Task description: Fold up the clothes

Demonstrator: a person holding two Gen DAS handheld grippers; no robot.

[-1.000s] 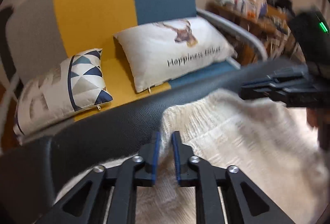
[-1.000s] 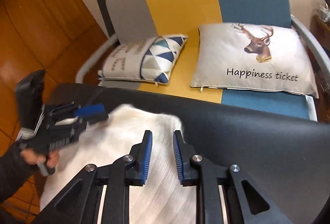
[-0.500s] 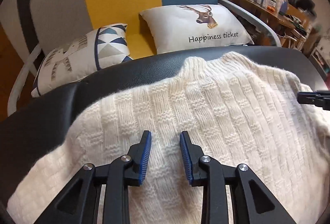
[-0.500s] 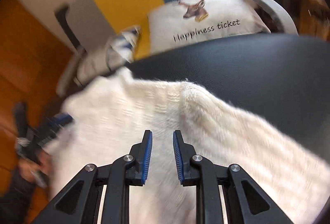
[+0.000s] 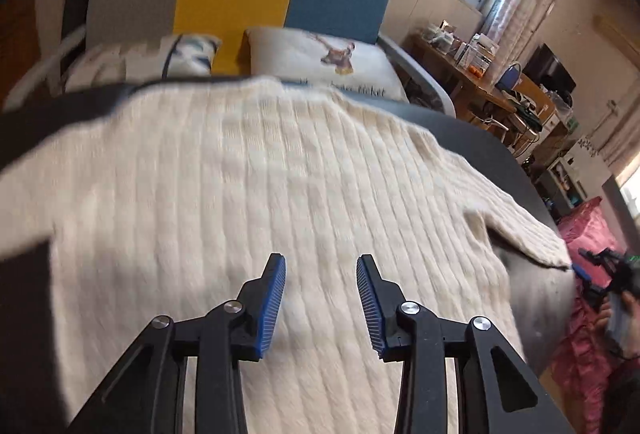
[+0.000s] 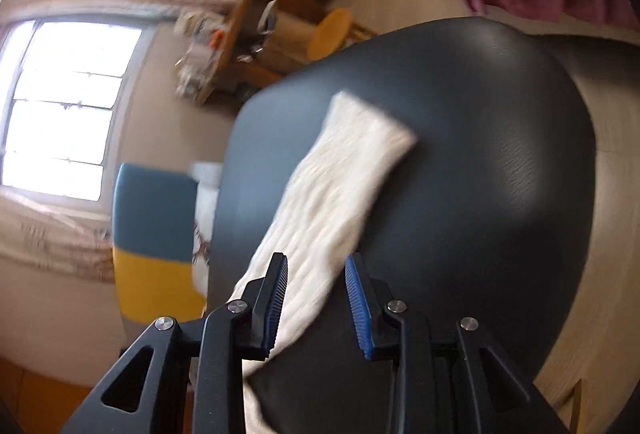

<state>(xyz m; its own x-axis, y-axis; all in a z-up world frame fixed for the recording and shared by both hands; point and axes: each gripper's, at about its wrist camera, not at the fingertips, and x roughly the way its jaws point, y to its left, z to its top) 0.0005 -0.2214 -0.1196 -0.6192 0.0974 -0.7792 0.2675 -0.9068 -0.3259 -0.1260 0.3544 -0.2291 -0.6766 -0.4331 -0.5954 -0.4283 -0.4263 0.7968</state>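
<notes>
The cream knit sweater (image 5: 280, 194) now lies spread flat across the dark desk (image 5: 472, 130), where a second ago it was still bunched under both tools. The left gripper (image 5: 321, 304) has pulled back toward the near edge and hovers over the sweater's body; its jaws are opening, nothing is between them, and the pads press on nothing. The right gripper (image 6: 316, 304) has swung far out to the right side and rolled, so its camera now looks along the right sleeve (image 6: 340, 186), which stretches away over the desk toward its cuff. Its jaws are opening too, with the sleeve passing under the gap but not pinched. In the left wrist view that gripper shows small at the right sleeve's end (image 5: 552, 254). The spreading looks finished. The folding proper likely begins next, probably with this sleeve brought in across the body.
</notes>
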